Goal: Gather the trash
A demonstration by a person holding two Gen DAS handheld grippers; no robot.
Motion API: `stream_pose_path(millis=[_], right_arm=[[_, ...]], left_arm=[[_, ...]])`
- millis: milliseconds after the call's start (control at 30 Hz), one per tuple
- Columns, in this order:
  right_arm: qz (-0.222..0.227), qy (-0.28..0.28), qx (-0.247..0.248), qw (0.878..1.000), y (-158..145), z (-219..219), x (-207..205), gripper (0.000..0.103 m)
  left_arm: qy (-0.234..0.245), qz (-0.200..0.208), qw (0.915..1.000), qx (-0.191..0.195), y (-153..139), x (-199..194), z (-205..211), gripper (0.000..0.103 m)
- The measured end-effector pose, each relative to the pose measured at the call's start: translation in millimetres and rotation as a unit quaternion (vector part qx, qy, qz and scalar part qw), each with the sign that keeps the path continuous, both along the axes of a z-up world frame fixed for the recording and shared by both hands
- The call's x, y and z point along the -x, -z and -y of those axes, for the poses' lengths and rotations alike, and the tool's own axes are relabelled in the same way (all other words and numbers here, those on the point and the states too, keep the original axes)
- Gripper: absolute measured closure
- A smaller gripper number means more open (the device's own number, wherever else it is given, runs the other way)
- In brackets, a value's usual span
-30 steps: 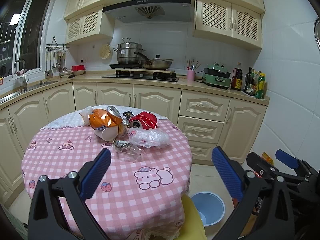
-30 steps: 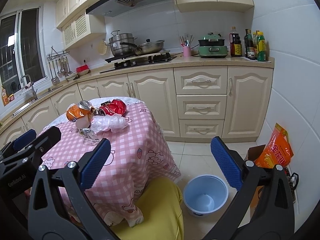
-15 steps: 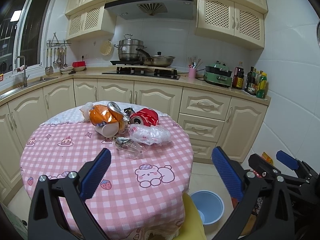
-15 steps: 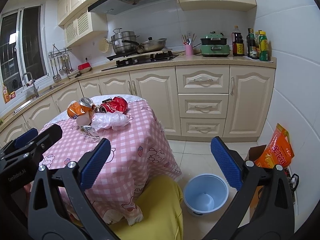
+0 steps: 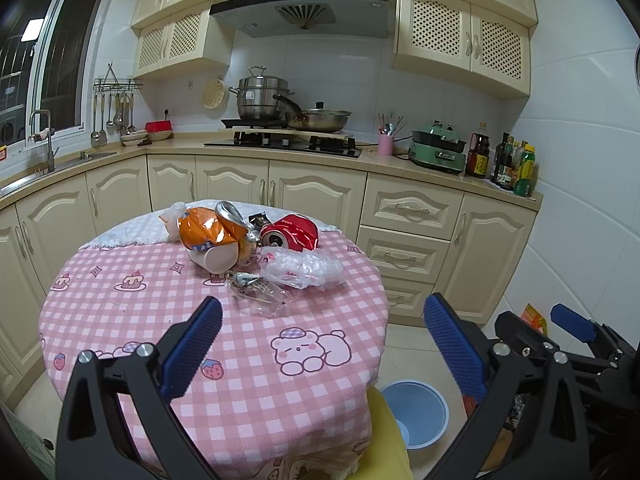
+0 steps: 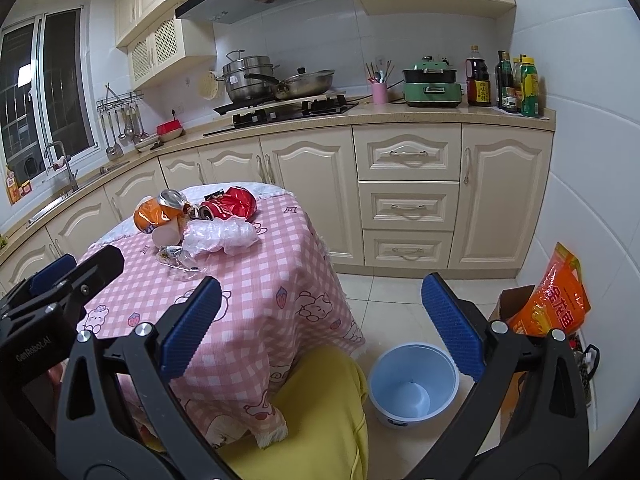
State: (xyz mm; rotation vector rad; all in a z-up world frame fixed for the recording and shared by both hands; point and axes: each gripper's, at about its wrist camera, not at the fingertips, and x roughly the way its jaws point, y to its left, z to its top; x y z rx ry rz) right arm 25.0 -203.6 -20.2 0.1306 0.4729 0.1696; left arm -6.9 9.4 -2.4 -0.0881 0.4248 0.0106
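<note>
Left claw spread wide, empty, above table; right claw likewise, over bin.

"GenRobot.AI" is printed on the left gripper.

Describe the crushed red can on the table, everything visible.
The red can looks like dented, shiny metal, lying on its side at the far edge of the pink checked table. Its silver top with the opening faces the camera. White lettering marks its side, unreadable. The clear crumpled plastic bag lies just in front, and the orange can to its left. Neither gripper touches it.
</note>
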Motion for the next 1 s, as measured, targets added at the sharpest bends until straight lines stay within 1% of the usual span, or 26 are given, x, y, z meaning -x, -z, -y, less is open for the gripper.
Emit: stream_pose_path(millis=[367, 667, 867, 1000], right_arm=[[-0.011, 0.000, -0.002, 1.000, 3, -4, -7, 0.005], [-0.028, -0.014, 0.001, 1.000, 6, -16, -19, 0.005], [-0.049, -0.029, 0.005, 0.998, 11, -32, -37, 0.005], [-0.074, -0.040, 0.003, 0.996, 17, -46, -55, 0.005]], left_arm=[[0.001, -0.003, 1.0000, 0.004, 1, -4, -3, 0.004], [-0.014, -0.012, 0.9998, 0.011, 5, -11, -14, 0.004], [-0.030, -0.027, 0.9989, 0.024, 11, -23, -30, 0.004], [-0.041, -0.042, 0.9978, 0.030, 17, -34, -41, 0.004]])
